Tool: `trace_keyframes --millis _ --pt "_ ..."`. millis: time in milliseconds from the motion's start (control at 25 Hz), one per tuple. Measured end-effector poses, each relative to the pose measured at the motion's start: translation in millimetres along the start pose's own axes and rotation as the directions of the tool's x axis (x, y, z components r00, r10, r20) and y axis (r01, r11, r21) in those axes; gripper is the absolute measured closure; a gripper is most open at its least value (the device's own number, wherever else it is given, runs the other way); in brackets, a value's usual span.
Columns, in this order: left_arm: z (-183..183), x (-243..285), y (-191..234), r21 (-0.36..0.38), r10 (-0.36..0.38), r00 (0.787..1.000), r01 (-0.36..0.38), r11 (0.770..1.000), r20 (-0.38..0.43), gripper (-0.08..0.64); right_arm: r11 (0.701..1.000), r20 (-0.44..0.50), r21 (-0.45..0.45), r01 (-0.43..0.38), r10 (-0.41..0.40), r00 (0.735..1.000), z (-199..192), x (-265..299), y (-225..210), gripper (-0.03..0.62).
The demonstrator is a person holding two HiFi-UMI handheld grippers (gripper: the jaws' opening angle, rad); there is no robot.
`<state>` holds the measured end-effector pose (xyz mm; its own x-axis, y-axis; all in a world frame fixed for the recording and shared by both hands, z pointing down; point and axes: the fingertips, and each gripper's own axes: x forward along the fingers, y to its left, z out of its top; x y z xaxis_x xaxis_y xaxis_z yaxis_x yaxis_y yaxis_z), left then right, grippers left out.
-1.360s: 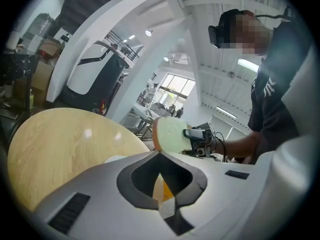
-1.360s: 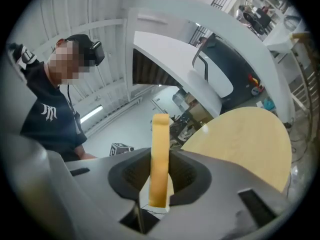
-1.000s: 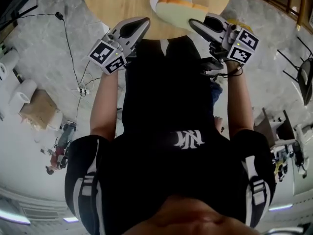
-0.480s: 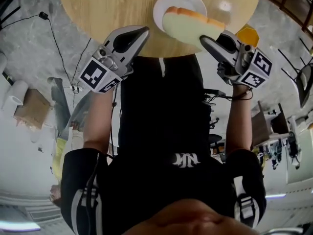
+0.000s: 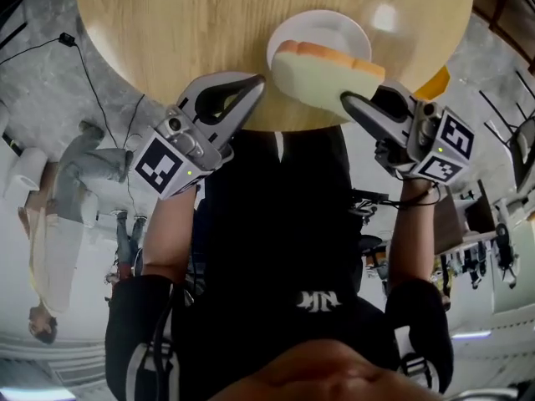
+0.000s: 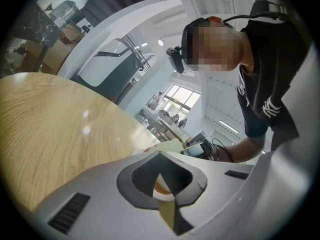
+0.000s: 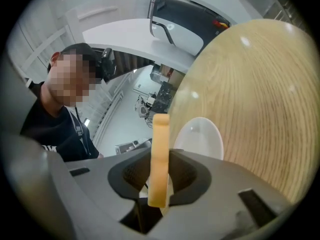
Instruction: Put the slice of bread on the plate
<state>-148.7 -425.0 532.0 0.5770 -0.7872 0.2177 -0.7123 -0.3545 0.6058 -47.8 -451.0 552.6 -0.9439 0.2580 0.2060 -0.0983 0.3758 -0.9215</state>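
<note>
Bread slice [image 5: 322, 75] stands edge-on, pinched between the right gripper's [image 5: 349, 101] jaws and jutting out past their tips, with the plate [image 5: 336, 28] just beyond. The left gripper [image 5: 253, 84] is beside it, closed and empty.

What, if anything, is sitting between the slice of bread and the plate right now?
Nothing visible. The right hand-held gripper holds the slice of bread at the near side of the white plate, whose visible part is bare. The left hand-held gripper sits off to the side at the table edge, clear of both.
</note>
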Motion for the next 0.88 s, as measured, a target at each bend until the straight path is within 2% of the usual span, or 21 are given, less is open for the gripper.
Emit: trace_keyframes --millis 280,440,720,880 --pt "-4.3 -0.6 6.6 -0.011 -0.014 1.000 0.014 1.000 -0.021 0.548 0.999 -0.021 0.001 0.038 -0.037 0.999 1.2 14.9 -10.5 0.500" --pt "-4.6 -0.1 -7.2 0.005 -0.026 0.999 0.026 1.000 -0.020 0.548 0.996 -0.032 -0.015 0.089 -0.090 0.995 -1.7 8.2 -6.7 0.499" --pt "-9.4 -7.1 7.9 -0.001 -0.035 0.999 0.035 0.999 -0.019 0.548 0.976 -0.068 -0.098 0.196 -0.203 0.977 -3.9 29.7 -26.0 0.485" --pt "-10.6 4.7 -13.0 0.007 -0.053 0.998 0.054 0.999 -0.024 0.548 0.955 -0.065 -0.156 0.252 -0.265 0.962 -1.9 12.7 -21.2 0.466"
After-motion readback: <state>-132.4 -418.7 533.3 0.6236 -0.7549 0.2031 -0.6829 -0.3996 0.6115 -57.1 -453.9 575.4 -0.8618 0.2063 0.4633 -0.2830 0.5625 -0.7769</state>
